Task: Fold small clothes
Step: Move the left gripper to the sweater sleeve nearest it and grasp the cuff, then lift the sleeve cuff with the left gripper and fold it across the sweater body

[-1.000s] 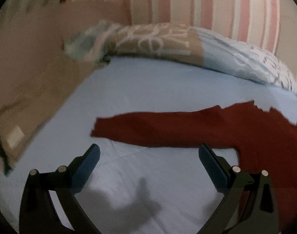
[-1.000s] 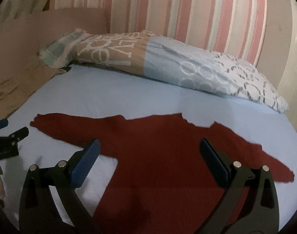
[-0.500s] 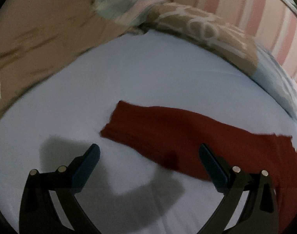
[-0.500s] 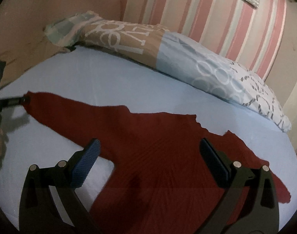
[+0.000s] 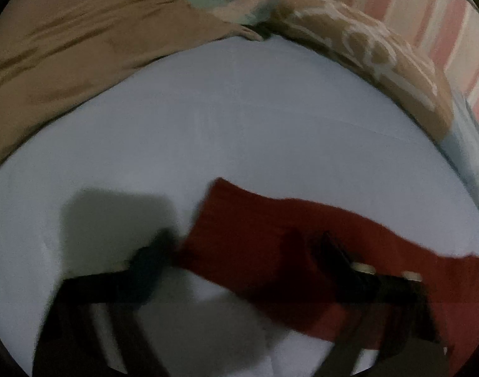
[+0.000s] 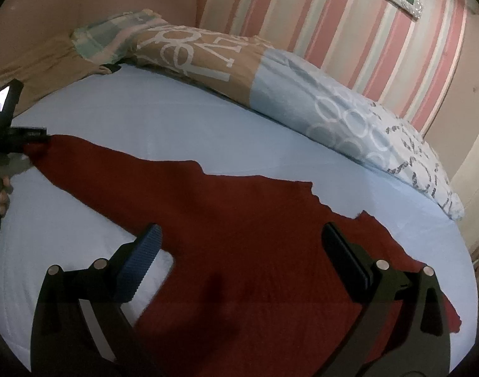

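Note:
A dark red long-sleeved sweater [image 6: 239,213] lies flat on the light blue bed sheet [image 6: 176,119], one sleeve stretched out to the left. In the left wrist view the sleeve's end [image 5: 245,220] lies between the fingers of my left gripper [image 5: 245,245]. Its jaws are closing, blurred, with a gap still showing to the cloth. From the right wrist view, that gripper [image 6: 35,133] sits at the cuff. My right gripper [image 6: 242,235] hovers open just over the sweater's body, holding nothing.
A long patterned pillow [image 6: 302,94] lies along the far edge of the bed against a striped wall [image 6: 333,15]. Brown fabric [image 5: 66,47] borders the bed on the left. A person's hand [image 6: 0,188] holds the left gripper. The sheet [image 5: 239,125] beyond the sleeve is bare.
My left gripper has come down and forward onto the sleeve's end, and its jaws have narrowed around it. The right gripper dropped slightly and rolled; the sweater has not shifted.

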A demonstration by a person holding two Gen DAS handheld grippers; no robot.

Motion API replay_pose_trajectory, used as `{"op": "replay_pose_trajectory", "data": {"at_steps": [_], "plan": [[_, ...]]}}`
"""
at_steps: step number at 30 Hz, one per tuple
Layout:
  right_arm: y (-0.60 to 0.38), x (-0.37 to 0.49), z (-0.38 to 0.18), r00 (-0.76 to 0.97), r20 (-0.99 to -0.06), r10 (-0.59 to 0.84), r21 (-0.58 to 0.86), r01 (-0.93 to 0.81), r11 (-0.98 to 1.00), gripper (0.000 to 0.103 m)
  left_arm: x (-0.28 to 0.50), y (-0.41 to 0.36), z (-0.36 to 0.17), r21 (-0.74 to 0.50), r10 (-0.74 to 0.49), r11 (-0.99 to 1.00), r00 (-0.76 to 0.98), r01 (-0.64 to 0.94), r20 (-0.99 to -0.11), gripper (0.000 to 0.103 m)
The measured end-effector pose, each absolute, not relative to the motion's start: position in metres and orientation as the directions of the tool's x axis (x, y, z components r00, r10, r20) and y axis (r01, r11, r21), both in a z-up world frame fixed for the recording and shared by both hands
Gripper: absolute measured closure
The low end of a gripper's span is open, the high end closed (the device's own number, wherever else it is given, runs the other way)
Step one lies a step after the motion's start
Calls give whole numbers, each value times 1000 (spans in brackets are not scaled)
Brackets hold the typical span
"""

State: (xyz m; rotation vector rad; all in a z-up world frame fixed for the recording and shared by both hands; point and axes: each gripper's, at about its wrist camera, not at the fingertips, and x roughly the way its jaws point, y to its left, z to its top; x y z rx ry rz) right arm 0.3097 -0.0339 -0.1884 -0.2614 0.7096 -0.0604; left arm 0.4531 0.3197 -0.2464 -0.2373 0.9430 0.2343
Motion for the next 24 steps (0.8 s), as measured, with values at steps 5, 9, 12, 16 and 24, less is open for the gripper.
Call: {"op": "replay_pose_trajectory", "data": {"at_steps": [5, 9, 12, 16, 24], "plan": [[-50, 309, -184, 753, -643, -142, -222, -5, 975, 3, 457, 305, -245, -95, 43, 974, 578, -205, -815, 77], [-66, 306, -180, 753, -636, -168, -237, 17, 971, 3, 453, 283, -231, -82, 18, 987, 607, -136, -795, 85], [-88, 299, -173, 758, -624, -190, -235, 51, 971, 3, 447, 255, -207, -133, -63, 989, 647, -60, -760, 86], [-131, 287, -167, 750, -616, -240, -236, 115, 965, 3, 436, 195, -176, -179, -184, 981, 665, 77, -724, 87], [-235, 246, -167, 703, -619, -350, -214, 278, 937, 3, 408, -5, -149, -264, -448, 887, 567, 379, -692, 87]]}}
